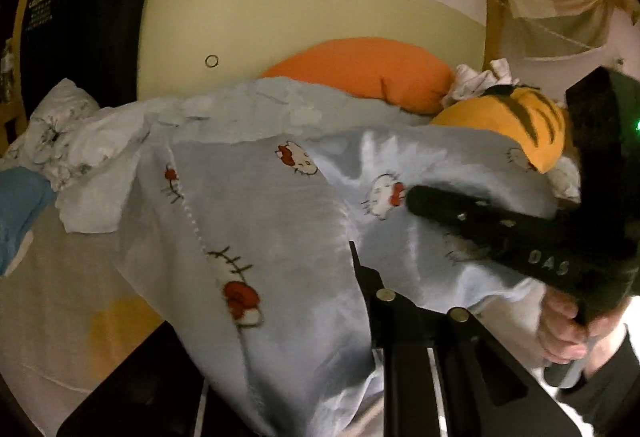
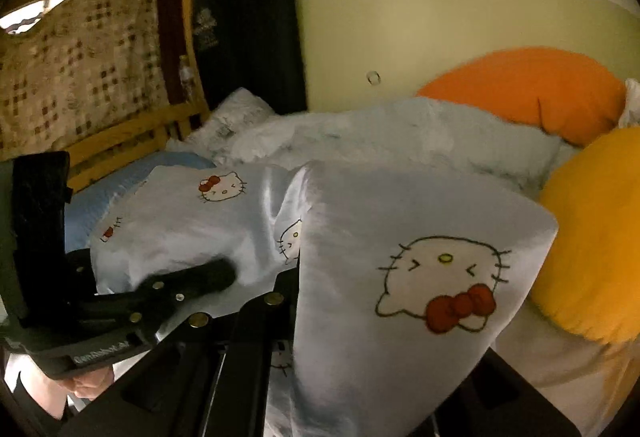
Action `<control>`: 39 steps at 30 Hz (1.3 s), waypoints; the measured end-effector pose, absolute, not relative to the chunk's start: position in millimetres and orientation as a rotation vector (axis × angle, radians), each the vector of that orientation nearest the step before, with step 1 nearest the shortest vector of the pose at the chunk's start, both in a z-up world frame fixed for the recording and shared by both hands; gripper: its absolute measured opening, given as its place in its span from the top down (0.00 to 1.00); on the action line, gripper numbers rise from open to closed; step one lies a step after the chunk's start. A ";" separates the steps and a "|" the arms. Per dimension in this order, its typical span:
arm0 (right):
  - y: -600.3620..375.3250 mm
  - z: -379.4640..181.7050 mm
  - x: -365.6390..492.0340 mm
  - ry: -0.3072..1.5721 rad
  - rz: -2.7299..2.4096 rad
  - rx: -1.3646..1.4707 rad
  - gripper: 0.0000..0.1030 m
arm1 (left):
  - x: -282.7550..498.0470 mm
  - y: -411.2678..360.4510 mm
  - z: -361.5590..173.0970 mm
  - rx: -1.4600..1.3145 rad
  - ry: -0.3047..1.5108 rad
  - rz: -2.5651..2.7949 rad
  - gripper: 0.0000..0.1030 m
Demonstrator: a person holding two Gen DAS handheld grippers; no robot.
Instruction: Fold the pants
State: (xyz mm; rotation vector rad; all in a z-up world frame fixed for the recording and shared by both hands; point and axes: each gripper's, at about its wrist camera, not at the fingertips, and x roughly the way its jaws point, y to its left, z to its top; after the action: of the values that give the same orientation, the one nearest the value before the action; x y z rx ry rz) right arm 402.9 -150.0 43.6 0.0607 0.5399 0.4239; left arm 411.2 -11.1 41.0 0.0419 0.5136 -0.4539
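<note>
pants [image 2: 400, 277] | draped over bed | orange pillow [image 2: 528, 89], duvet [image 2: 400, 133] behind

The pants [image 1: 260, 229] drape over the left gripper [image 1: 360, 277], hiding its jaws' tips, and run off the lower edge of the left wrist view. On the right gripper [image 2: 298, 277] the same cloth covers the jaws' right side. Ahead of the jaws, the print on a dark hanging cloth [image 2: 248, 21] is too small to read. The orange pillow [image 2: 528, 89] is blurred.
</note>
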 end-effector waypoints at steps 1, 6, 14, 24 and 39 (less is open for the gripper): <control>-147.1 42.4 405.3 0.541 0.421 0.061 0.93 | 413.7 -8.7 40.3 0.039 0.511 -0.461 0.83; -153.3 34.5 407.6 0.542 0.411 0.072 0.93 | 415.9 0.0 37.2 0.009 0.495 -0.439 0.74; -151.2 29.5 412.4 0.548 0.359 0.050 0.88 | 413.3 11.6 38.3 -0.003 0.491 -0.383 0.51; -189.4 34.7 418.4 0.555 0.247 0.165 0.30 | 407.0 30.2 48.6 -0.015 0.473 -0.311 0.32; -206.8 76.0 393.2 0.431 0.202 0.183 0.32 | 400.6 60.9 71.8 -0.108 0.414 -0.255 0.05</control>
State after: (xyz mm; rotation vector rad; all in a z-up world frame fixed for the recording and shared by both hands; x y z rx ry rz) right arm 393.2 -206.8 76.0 0.1827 0.4307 0.2025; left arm 400.6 60.9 71.8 -0.1078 0.4143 -0.2546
